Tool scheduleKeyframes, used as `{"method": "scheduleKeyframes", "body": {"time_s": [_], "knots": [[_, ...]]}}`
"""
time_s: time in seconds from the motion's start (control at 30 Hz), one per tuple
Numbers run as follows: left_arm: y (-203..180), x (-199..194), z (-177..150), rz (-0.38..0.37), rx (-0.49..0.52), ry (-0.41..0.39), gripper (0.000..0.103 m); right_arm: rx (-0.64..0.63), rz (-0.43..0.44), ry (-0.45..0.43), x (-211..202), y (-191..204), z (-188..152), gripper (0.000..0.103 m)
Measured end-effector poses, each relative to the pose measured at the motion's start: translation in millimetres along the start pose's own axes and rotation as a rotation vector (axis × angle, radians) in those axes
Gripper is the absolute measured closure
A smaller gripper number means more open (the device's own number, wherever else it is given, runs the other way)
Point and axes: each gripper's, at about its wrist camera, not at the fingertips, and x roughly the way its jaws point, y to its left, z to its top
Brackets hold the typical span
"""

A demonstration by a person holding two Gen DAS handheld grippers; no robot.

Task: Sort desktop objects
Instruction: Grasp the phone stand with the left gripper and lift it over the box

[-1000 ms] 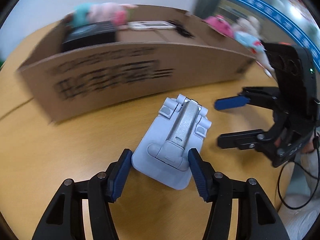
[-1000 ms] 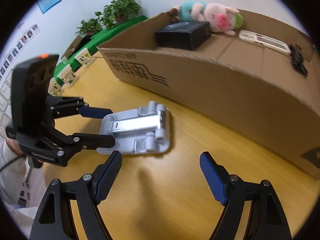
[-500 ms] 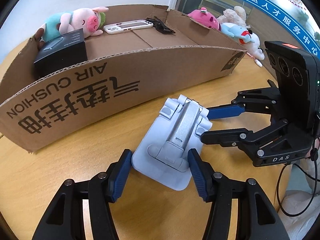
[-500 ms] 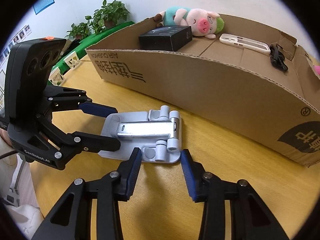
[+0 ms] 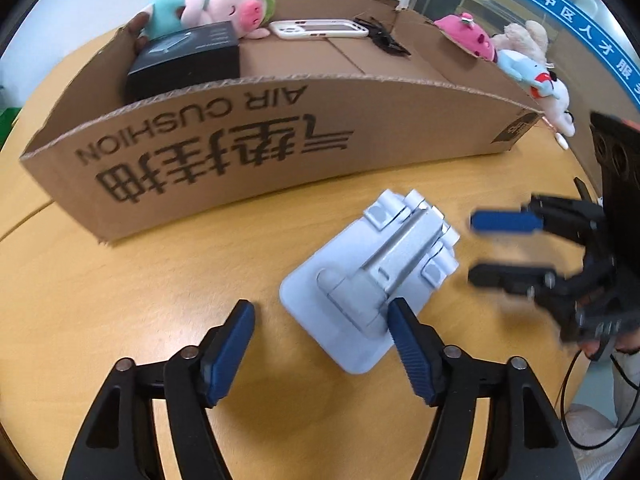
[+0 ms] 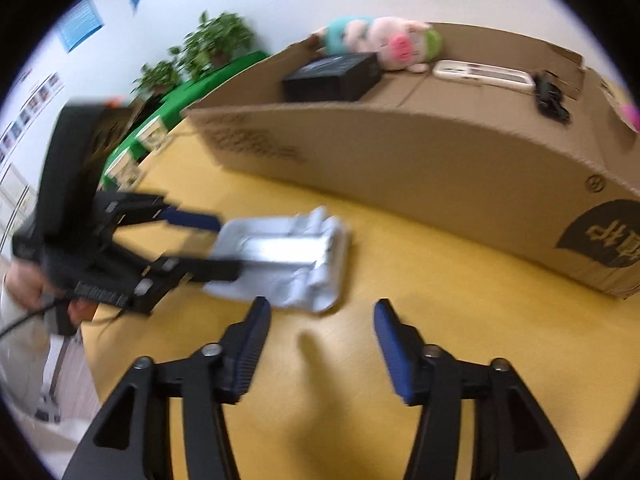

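A light grey folding phone stand (image 5: 372,276) lies flat on the wooden table (image 5: 120,304) in front of a long cardboard box (image 5: 248,136). My left gripper (image 5: 320,336) is open just before the stand's near end, its right pad at the stand's corner. My right gripper (image 5: 486,246) is open and empty to the right of the stand. In the right wrist view the stand (image 6: 288,256) is blurred, my right gripper (image 6: 320,336) sits just short of it, and my left gripper (image 6: 224,246) is at its far left end.
The box holds a black case (image 5: 188,60), a pig plush (image 5: 224,4), a white phone case (image 5: 320,29) and a black clip (image 5: 384,38). More plush toys (image 5: 532,76) lie behind its right end. Green plants (image 6: 208,48) stand beyond the table.
My left gripper has shifted left and opened a bit wider, so the stand now lies off to its right. My right gripper has opened and pulled back from the stand.
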Motion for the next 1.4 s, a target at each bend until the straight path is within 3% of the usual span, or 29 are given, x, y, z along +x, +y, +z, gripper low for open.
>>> {"method": "scheduleKeyframes", "body": {"time_s": [0.1,0.17,0.2,0.23,0.33,0.43,0.53,0.6,0.73,1.13,1.4], "knots": [[0,-2,-4,0.015,-0.01,0.006,0.029,-0.014,0.01,0.004,7,0,9,0.046],[0,-3,-6,0.014,-0.017,0.0,0.033,-0.053,0.021,0.015,15,7,12,0.047],[-1,-4,-6,0.003,-0.022,-0.009,0.039,-0.067,0.031,0.025,20,10,13,0.047],[-2,-5,-5,-0.043,-0.026,-0.019,0.061,-0.086,0.037,0.032,25,15,12,0.048],[-2,-7,-6,-0.051,-0.041,-0.032,0.061,-0.125,-0.006,0.021,26,23,10,0.059],[1,-9,-7,-0.076,-0.062,-0.038,0.064,-0.113,-0.006,0.009,22,22,7,0.059],[-8,-18,-5,-0.05,-0.023,-0.058,0.066,-0.12,-0.041,-0.011,15,30,1,0.059],[-9,-26,1,-0.031,-0.025,-0.081,0.069,-0.103,-0.058,-0.053,1,32,1,0.073],[-13,-57,27,-0.024,0.003,-0.171,0.071,-0.116,-0.071,-0.138,-29,36,17,0.076],[-28,-108,94,0.006,0.07,-0.339,0.072,-0.073,-0.117,-0.322,-76,21,74,0.076],[-18,-99,169,-0.009,0.086,-0.358,0.072,-0.077,-0.167,-0.36,-84,-10,135,0.076]]}}
